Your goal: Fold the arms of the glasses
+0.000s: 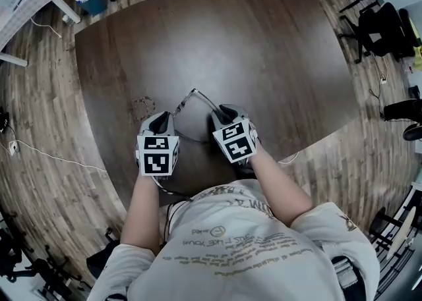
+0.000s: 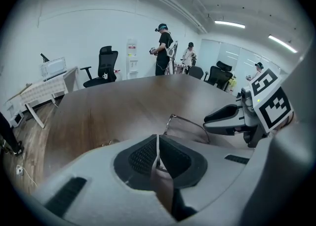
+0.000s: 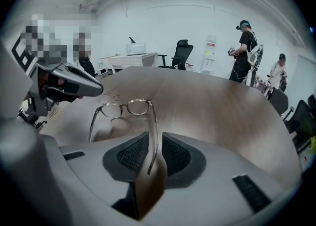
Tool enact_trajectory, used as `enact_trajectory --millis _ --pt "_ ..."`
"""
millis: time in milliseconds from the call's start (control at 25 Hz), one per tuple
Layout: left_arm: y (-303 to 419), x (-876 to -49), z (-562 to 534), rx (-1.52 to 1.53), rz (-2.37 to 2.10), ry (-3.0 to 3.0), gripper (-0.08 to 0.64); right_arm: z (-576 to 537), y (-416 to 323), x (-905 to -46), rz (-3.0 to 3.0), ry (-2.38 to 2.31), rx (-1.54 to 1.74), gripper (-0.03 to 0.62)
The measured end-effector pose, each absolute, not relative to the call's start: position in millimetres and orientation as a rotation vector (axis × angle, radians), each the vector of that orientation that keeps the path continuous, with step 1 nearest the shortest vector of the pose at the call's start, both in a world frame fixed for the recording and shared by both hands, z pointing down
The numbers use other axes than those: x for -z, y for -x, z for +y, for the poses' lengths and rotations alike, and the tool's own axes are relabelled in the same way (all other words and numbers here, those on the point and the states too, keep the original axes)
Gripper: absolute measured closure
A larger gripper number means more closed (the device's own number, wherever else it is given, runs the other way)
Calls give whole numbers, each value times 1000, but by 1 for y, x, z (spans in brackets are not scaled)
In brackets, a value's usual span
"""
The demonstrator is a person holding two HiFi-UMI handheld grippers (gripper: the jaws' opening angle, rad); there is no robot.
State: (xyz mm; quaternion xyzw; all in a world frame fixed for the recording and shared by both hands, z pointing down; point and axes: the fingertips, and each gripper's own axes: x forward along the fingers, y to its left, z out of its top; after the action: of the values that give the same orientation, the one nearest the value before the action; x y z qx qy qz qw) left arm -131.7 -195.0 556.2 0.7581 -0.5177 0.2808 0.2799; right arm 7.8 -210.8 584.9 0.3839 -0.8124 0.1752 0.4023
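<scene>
Now, pinching one unfolded arm of the glasses (image 3: 138, 107) with the left gripper (image 2: 158, 157), at seven o'clock; holding the right gripper (image 3: 154, 155) released at five o'clock, jaws apart around the other arm without pressing it; pointing the lenses toward twelve o'clock, near the six o'clock edge of the brown table (image 1: 250, 43).

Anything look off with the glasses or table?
Nothing stands out. The glasses look intact, arms unfolded; the left gripper is shut on one arm, the right gripper's jaws stand apart around the other. A faint small cluster on the table beside them is too unclear to identify.
</scene>
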Motion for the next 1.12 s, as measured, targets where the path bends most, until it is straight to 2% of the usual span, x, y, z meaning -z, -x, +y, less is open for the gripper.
enact_trajectory --millis 200,440,960,1040,1120 --pt "134 -574 -192 -789 -1365 -2009 546 -210 -12 -601 -2027 -940 -463 501" --pt "138 -586 -188 -796 -1367 -1968 546 -209 -12 -609 -2019 -897 -461 545" --pt "138 -585 -185 -774 -1353 -1968 541 -214 -13 -608 -2011 -882 -423 560" --pt "131 -584 -185 -784 -1308 -2001 464 -215 -14 -609 -2008 -885 -423 561" --pt "125 -586 -182 -794 -1265 -2023 437 -215 -14 -610 -2010 -888 -428 561"
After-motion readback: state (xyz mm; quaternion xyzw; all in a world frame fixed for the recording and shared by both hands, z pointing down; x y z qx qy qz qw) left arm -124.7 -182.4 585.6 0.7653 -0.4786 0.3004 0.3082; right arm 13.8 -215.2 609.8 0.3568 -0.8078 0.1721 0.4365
